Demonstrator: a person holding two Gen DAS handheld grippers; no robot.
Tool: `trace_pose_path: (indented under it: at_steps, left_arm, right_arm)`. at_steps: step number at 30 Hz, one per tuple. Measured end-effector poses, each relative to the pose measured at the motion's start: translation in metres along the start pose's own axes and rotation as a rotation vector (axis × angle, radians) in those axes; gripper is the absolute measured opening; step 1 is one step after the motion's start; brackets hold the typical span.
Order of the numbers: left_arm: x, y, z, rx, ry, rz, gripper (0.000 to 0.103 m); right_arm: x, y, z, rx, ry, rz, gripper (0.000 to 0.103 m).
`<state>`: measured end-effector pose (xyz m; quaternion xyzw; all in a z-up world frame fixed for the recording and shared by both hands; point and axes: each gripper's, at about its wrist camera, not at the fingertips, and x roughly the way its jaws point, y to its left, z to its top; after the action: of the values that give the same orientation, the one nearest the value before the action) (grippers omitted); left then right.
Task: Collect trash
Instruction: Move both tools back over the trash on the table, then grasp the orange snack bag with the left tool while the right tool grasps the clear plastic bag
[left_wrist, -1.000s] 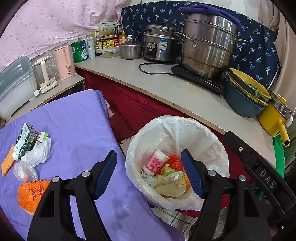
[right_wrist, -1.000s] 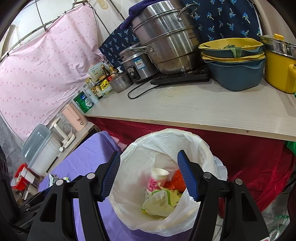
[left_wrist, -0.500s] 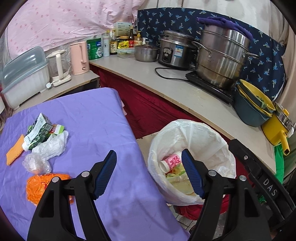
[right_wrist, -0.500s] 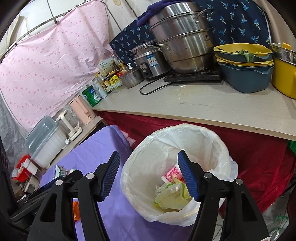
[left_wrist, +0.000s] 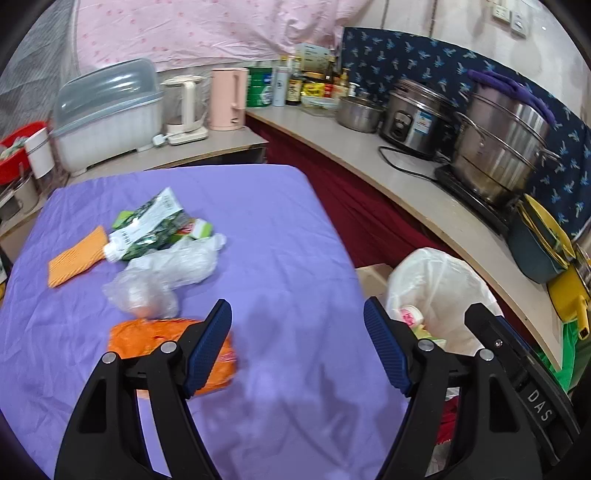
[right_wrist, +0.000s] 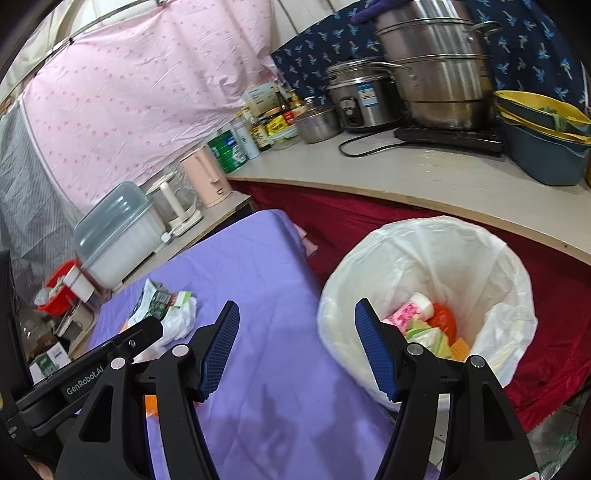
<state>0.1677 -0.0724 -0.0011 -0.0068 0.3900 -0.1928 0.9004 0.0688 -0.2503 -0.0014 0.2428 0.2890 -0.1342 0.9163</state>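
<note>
Trash lies on the purple table (left_wrist: 280, 229): an orange packet (left_wrist: 147, 336) close under my left finger, a clear plastic bag (left_wrist: 166, 273), a green and white wrapper (left_wrist: 151, 225), and a flat orange piece (left_wrist: 75, 254). My left gripper (left_wrist: 297, 343) is open and empty above the table. A bin lined with a white bag (right_wrist: 428, 258) stands right of the table and holds a pink cup (right_wrist: 406, 310) and other trash. My right gripper (right_wrist: 293, 343) is open and empty, over the table edge beside the bin. The wrapper also shows in the right wrist view (right_wrist: 155, 299).
A counter (left_wrist: 406, 184) curves behind the bin with a rice cooker (left_wrist: 417, 118), a steel steamer pot (left_wrist: 506, 155), stacked bowls (left_wrist: 543, 243), bottles and a pink kettle (left_wrist: 227, 99). A lidded dish rack (left_wrist: 107, 114) stands far left.
Both grippers have swung left, away from above the bin toward the table. The trash on the table is now closer to the left gripper. Both stay open.
</note>
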Motion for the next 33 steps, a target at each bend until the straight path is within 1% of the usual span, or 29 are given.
trace_pose_path:
  at_steps: [4,12,14,19,24,27,29,30,31,32,33]
  left_arm:
    - [-0.006,0.033,-0.005,-0.046,0.003,0.037,0.071]
    - [-0.009,0.1,-0.024,-0.165,0.045,0.099,0.072]
    - [-0.006,0.115,-0.032,-0.201,0.071,0.1,0.072]
    - [0.006,0.141,-0.049,-0.29,0.127,0.076,0.072]
    - [0.022,0.155,-0.059,-0.347,0.173,0.046,0.072]
    - [0.03,0.159,-0.061,-0.361,0.187,0.027,0.071]
    - [0.033,0.16,-0.061,-0.364,0.189,0.012,0.064]
    - [0.035,0.16,-0.061,-0.365,0.192,0.004,0.062]
    - [0.036,0.161,-0.061,-0.365,0.195,-0.009,0.057]
    - [0.038,0.161,-0.06,-0.367,0.2,-0.018,0.048]
    - [0.04,0.161,-0.061,-0.37,0.207,-0.029,0.044]
  right_arm:
    - [0.006,0.023,-0.01,-0.03,0.025,0.027,0.063]
    - [0.02,0.065,-0.032,-0.084,0.078,0.075,0.063]
    - [0.024,0.074,-0.037,-0.096,0.094,0.084,0.063]
    - [0.033,0.09,-0.049,-0.12,0.128,0.096,0.063]
    - [0.04,0.101,-0.059,-0.14,0.154,0.097,0.063]
    - [0.045,0.105,-0.062,-0.146,0.169,0.096,0.063]
    - [0.048,0.105,-0.064,-0.15,0.175,0.096,0.063]
    - [0.05,0.107,-0.065,-0.152,0.18,0.097,0.063]
    - [0.051,0.108,-0.065,-0.155,0.183,0.097,0.063]
    - [0.053,0.11,-0.066,-0.157,0.187,0.098,0.063]
    - [0.055,0.112,-0.067,-0.16,0.19,0.098,0.063]
